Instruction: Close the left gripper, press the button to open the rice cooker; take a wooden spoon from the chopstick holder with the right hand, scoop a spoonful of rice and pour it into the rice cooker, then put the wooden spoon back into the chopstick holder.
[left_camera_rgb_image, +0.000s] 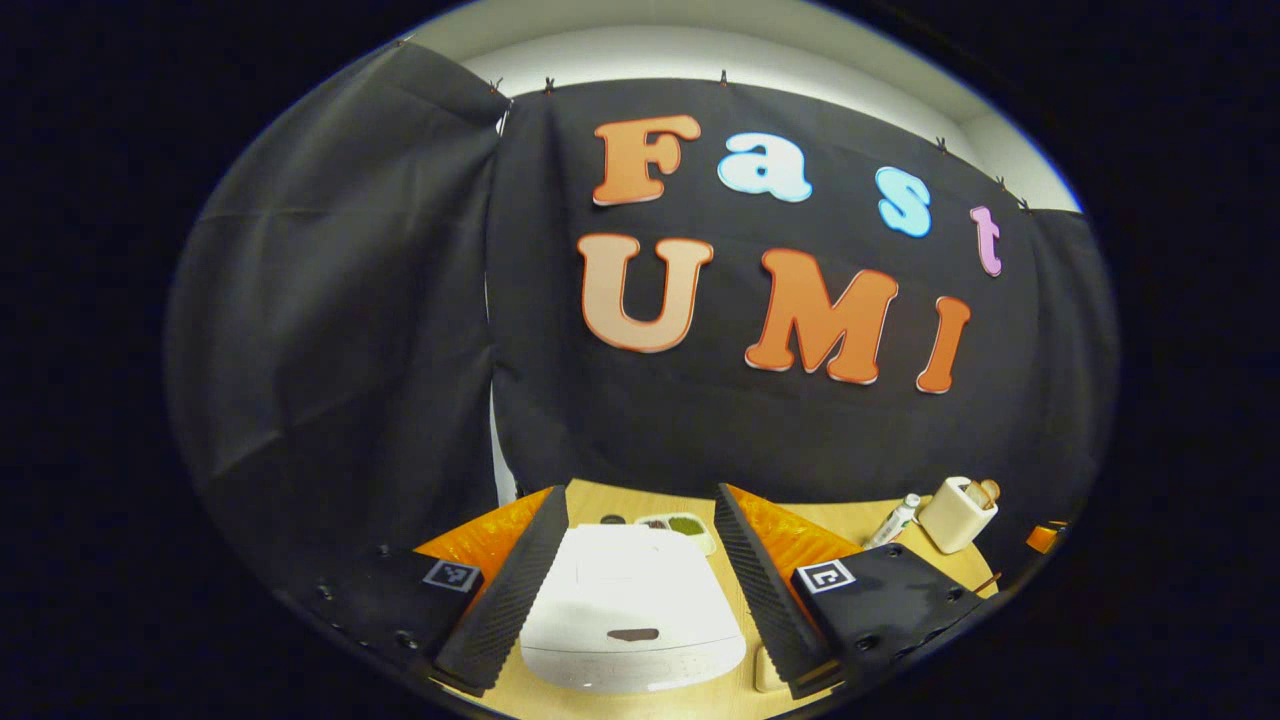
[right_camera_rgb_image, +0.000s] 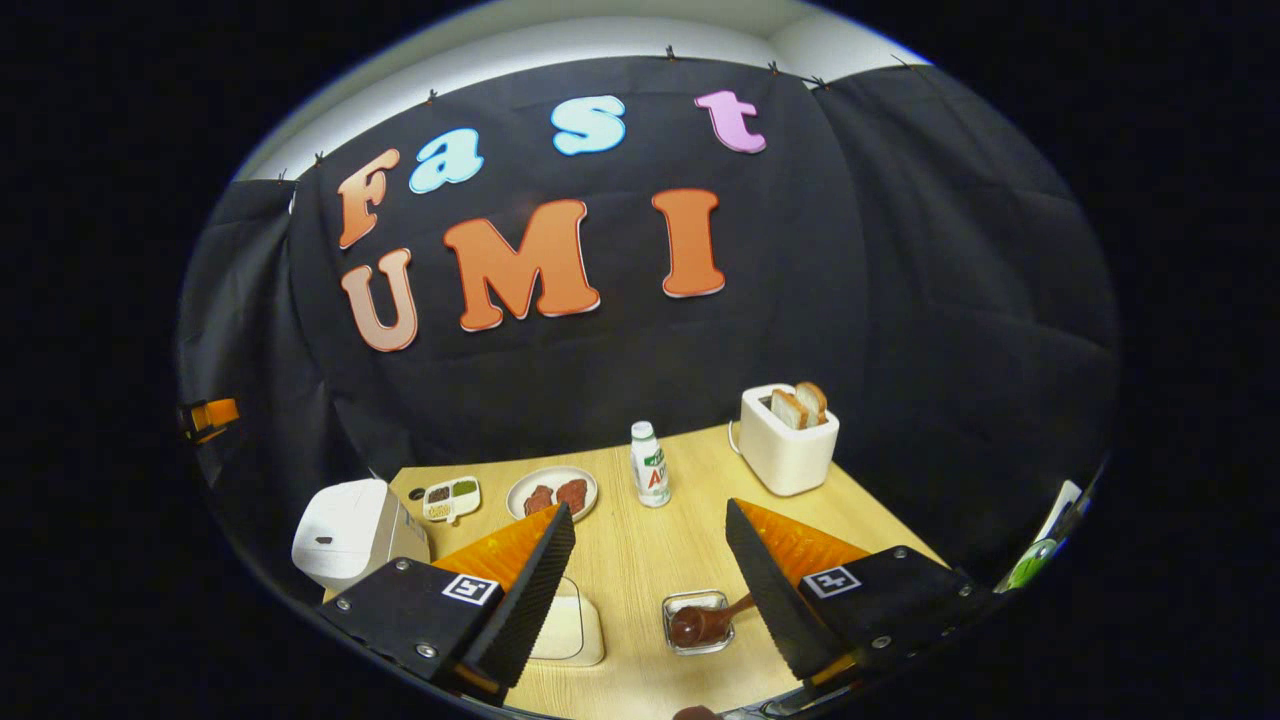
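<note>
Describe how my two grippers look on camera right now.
Left gripper and right gripper look alike: two wedge-shaped fingers with ridged inner faces, mounted on black blocks with visible screws, each block bearing a square black-and-white marker.

You are working in a staged recording booth, not a real kitchen: black cloth (right_camera_rgb_image: 900, 250) is hanging as walls around a wooden table (right_camera_rgb_image: 640, 560) that is carrying a rice cooker (right_camera_rgb_image: 345, 535), toaster (right_camera_rgb_image: 785, 445) and bottle (right_camera_rgb_image: 650, 465).

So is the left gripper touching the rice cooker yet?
Cannot tell. In the left gripper view the left gripper stands open, fingers flanking the rice cooker; any gap is hidden.
</note>
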